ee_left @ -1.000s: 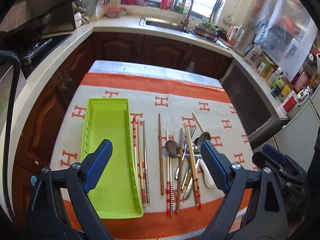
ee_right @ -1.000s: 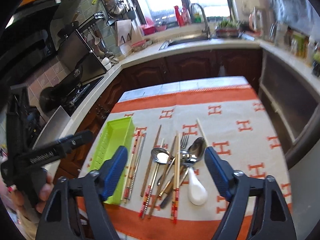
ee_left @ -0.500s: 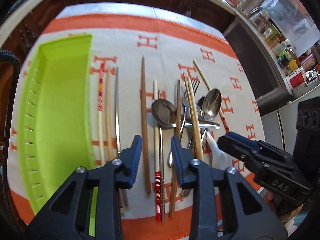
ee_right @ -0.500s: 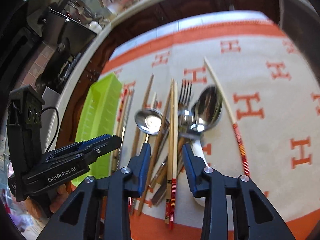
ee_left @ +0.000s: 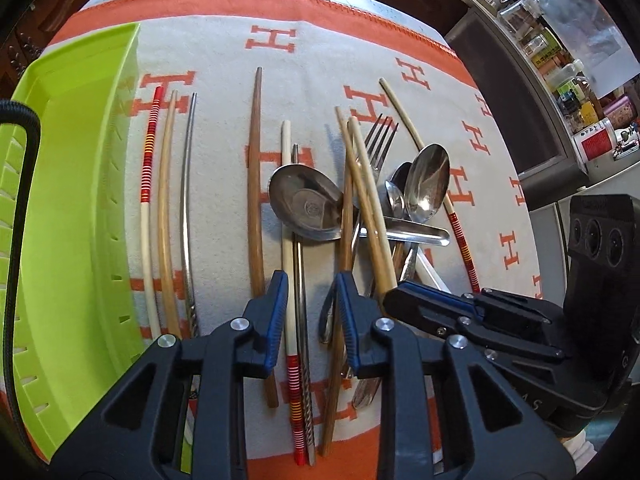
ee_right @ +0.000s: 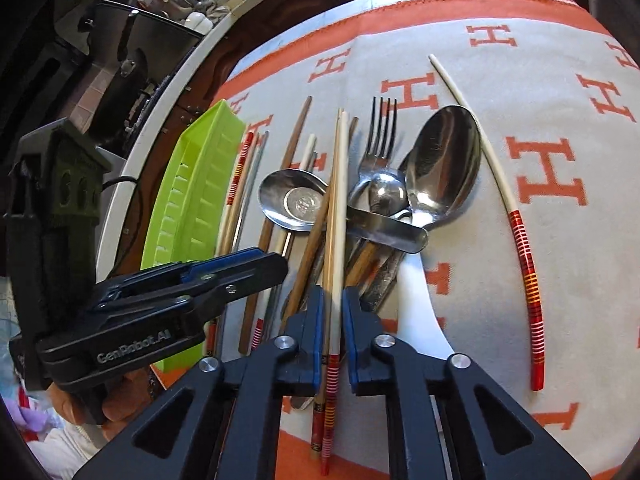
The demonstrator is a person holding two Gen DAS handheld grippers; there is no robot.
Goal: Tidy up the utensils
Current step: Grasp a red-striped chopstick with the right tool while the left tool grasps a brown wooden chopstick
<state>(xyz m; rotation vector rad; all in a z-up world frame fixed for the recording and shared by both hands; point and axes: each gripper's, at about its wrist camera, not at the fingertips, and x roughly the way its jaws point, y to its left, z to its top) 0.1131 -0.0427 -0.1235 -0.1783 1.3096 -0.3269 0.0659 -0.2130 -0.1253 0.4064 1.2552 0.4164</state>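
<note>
A heap of chopsticks, steel spoons and a fork lies on an orange-and-cream cloth. My left gripper is low over it, jaws narrowed around a white red-ended chopstick and a steel chopstick, with a gap still showing. My right gripper has its jaws closed to a narrow gap around a pair of pale chopsticks. A lime-green tray lies at the left; it also shows in the right wrist view.
Three chopsticks lie beside the tray and a brown one lies alone. A white ceramic spoon lies under the heap. A lone red-ended chopstick lies at the right. Kitchen counters surround the table.
Both grippers have dropped close to the heap and narrowed their jaws from wide open. The right one now brackets the pale chopstick pair, the left one the white and steel chopsticks.
</note>
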